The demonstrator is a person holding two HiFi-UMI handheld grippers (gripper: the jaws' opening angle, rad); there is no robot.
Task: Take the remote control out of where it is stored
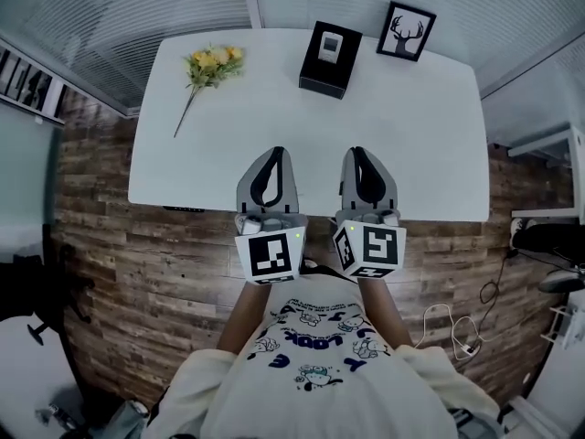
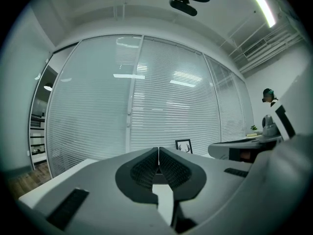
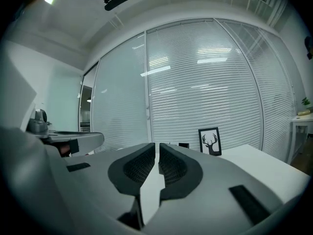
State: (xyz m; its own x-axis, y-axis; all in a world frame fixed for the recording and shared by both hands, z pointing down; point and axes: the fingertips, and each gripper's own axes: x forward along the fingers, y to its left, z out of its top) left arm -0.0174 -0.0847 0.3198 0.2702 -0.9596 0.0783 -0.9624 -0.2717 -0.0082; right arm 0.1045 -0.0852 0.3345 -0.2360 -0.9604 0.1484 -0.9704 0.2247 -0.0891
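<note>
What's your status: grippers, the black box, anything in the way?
Left gripper and right gripper shut, empty, at near edge of table. Black box far side, untouched. Flowers and deer picture flank it, nothing between.

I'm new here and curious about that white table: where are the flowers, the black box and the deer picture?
flowers (image 1: 213, 60), head view, yellow blooms.
black box (image 1: 322, 79), head view, near end.
deer picture (image 1: 407, 32), head view, middle of print.

We log one readable entry: blue print on the person's shirt (image 1: 315, 359), upside down in the head view, seemingly "LOOK"; the remaining shirt print is too small. Cubes on left tool (image 1: 278, 151) and right tool (image 1: 356, 151): coded square markers only.
</note>
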